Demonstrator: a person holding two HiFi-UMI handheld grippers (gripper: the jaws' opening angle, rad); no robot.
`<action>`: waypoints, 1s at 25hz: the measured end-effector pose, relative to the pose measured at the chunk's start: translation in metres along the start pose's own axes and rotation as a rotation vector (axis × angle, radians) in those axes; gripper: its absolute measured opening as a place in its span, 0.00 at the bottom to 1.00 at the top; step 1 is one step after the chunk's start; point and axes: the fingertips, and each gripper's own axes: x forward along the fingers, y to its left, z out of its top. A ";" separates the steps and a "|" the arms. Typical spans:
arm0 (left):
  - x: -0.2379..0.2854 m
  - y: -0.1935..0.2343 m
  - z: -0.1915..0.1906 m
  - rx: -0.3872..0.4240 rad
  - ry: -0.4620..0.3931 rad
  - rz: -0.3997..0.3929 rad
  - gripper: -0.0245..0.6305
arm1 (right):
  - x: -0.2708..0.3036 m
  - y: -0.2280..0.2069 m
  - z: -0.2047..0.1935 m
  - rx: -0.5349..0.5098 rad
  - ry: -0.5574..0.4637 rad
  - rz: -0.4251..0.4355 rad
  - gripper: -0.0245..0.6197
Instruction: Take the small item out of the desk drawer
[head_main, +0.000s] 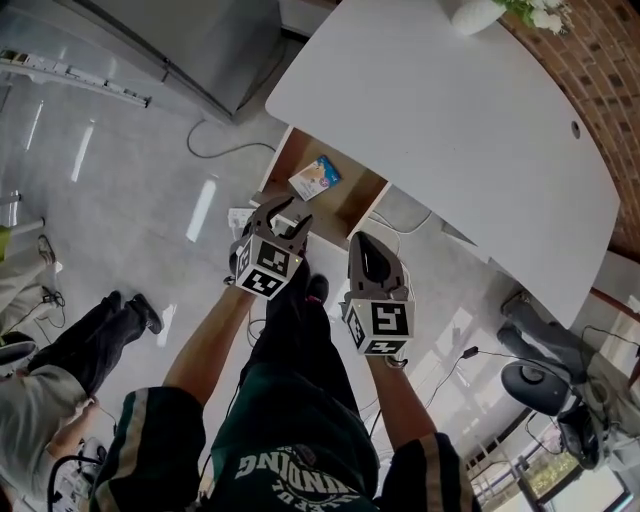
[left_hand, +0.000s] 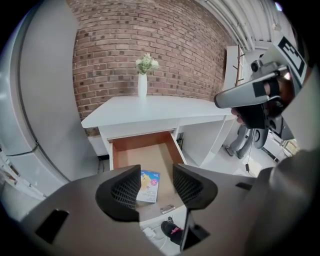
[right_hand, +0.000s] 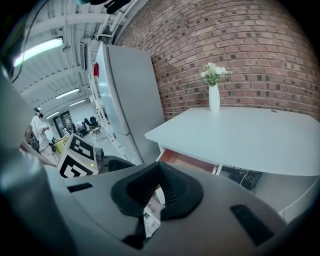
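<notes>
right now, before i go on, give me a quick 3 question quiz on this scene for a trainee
1. True or false: the desk drawer stands open.
2. What lies in the drawer? A) a small flat packet B) a mug C) scissors
3. Which has its jaws apart, the left gripper or the right gripper?
Key: 1 true; 2 A; 3 the left gripper, with the packet seen beyond its jaws, not gripped.

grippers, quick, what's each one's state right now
Left gripper: open, empty; the small blue and yellow flat packet lies beyond it in the open wooden drawer.
Right gripper: shut, holding nothing.
</notes>
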 end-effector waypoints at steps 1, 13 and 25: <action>0.004 0.000 -0.001 0.003 0.004 0.002 0.34 | 0.000 -0.001 -0.003 0.000 0.004 -0.002 0.08; 0.045 0.002 -0.009 0.045 0.073 -0.009 0.56 | 0.001 -0.013 -0.021 0.008 0.036 -0.019 0.08; 0.089 0.009 -0.037 0.101 0.141 0.008 0.58 | 0.015 -0.013 -0.044 0.037 0.072 -0.029 0.08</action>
